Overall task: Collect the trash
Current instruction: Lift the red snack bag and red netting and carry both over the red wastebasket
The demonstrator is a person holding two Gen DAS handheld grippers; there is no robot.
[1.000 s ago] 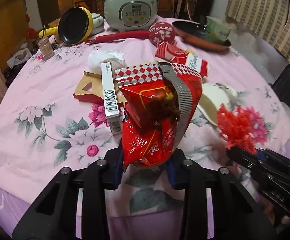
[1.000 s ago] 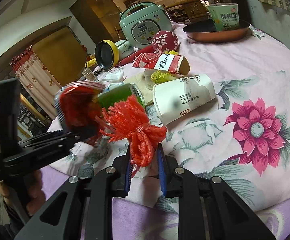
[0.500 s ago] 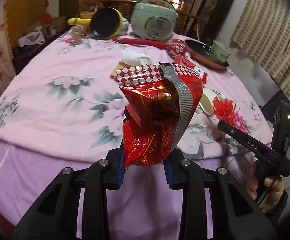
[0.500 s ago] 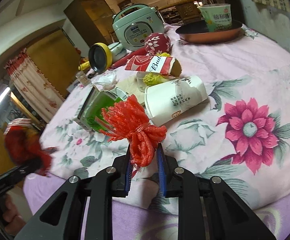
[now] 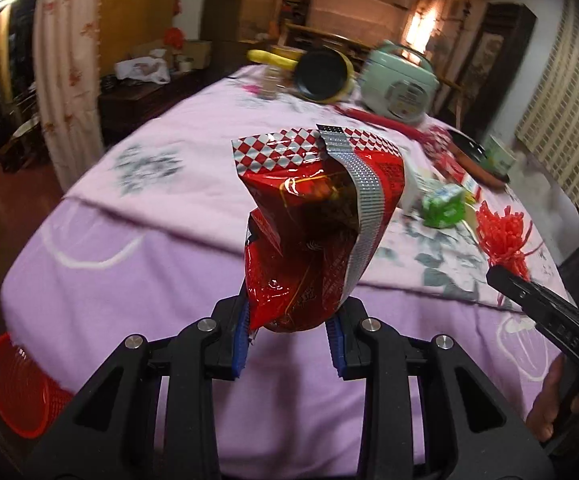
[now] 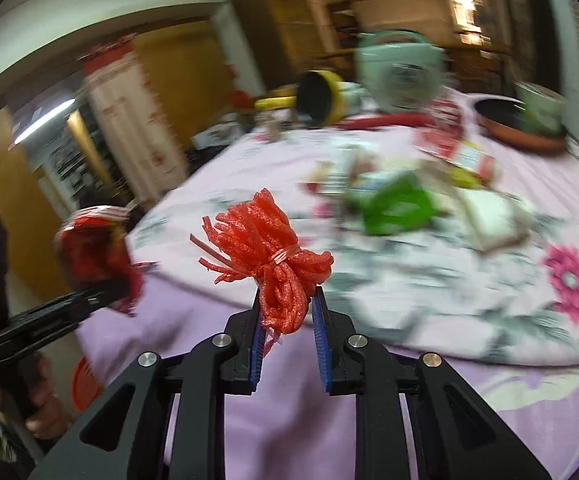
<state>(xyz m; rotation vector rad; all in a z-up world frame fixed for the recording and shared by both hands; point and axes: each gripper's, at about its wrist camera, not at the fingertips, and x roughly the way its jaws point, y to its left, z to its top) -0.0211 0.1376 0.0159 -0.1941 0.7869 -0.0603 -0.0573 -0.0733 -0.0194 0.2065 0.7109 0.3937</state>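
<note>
Both grippers have pulled back off the table (image 5: 177,216) since a second ago: the views now look past its near edge, and a red bin (image 5: 13,392) shows on the floor below the near-left corner. That suggests the carry to the bin is under way, with dropping still to do. The left gripper (image 5: 289,344) hovers out beyond the near edge, jaws pinching the lower end of an upright red wrapper (image 5: 313,236). The right gripper (image 6: 287,344), to its right and level, clamps a bundle of red netting (image 6: 269,256). More trash lies by the table's right edge.
</note>
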